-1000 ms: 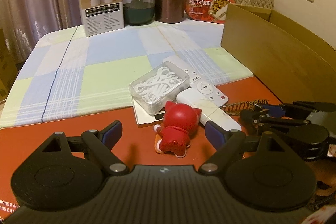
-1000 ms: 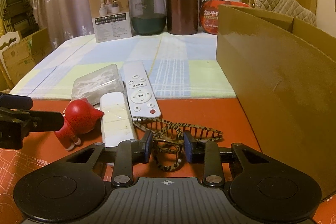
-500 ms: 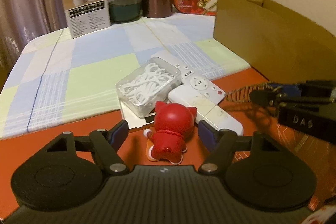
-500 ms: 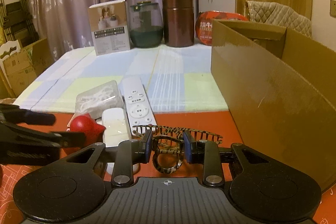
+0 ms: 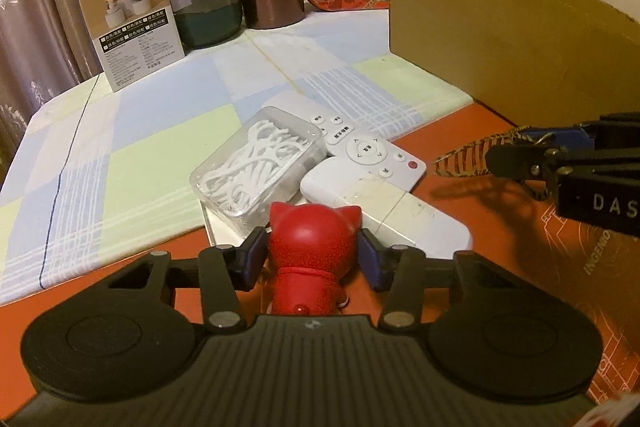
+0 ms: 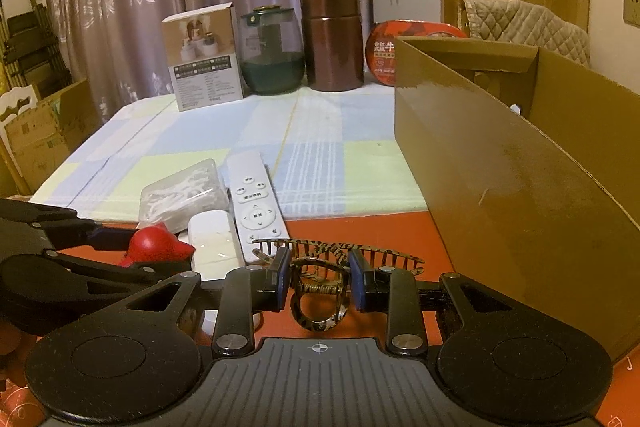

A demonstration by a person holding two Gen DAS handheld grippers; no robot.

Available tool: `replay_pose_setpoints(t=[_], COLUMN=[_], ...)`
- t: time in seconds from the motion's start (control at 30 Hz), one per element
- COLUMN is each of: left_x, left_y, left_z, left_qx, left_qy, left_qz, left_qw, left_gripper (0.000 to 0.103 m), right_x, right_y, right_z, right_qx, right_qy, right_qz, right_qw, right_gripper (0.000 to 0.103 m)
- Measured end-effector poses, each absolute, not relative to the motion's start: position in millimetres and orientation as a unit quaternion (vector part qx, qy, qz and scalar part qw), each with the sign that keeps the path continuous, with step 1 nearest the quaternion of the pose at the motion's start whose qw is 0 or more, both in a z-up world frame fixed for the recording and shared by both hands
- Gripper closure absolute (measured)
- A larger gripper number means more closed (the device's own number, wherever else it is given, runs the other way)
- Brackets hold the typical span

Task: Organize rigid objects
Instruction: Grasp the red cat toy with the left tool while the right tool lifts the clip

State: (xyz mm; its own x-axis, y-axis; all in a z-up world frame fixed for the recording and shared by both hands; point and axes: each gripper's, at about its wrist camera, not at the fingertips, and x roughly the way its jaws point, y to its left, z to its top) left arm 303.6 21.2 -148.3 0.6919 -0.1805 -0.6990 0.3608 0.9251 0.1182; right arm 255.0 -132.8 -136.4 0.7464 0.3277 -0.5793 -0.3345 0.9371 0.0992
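The red figurine's (image 5: 312, 247) feet hide behind the left tongs (image 5: 313, 255); box (image 6: 540, 187) interior mostly unseen.

The left gripper (image 5: 312, 257) is matte black: a ribbed central housing with a small crosshair mark, flanked by two round discs with shallow circular recesses. Angled link arms with triangular cut-outs run forward from the discs, pinned by silver screw heads. Its fingers (image 5: 252, 259) carry dark blue pads. The right gripper (image 6: 320, 279) has the same build, with blue-faced fingers (image 6: 362, 285) and silver pivots. Seen from the side in the left wrist view, its black body bears the white letters "DAS".
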Motion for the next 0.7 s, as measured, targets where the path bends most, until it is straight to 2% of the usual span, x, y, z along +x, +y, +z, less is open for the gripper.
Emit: replay_pose_setpoints(t=[0.7], left_x=[286], left_y=[32], left_z=[-110], left_qx=[0.085], left_qy=[0.346], left_qz=[-0.105], left_qw=[0.928], left_gripper=[0.062], right_x=[241], right_y=[-132], right_z=[-106], right_qx=[-0.001], right_qy=[0.277], right_qz=[0.195], right_qw=[0.941], right_gripper=[0.076])
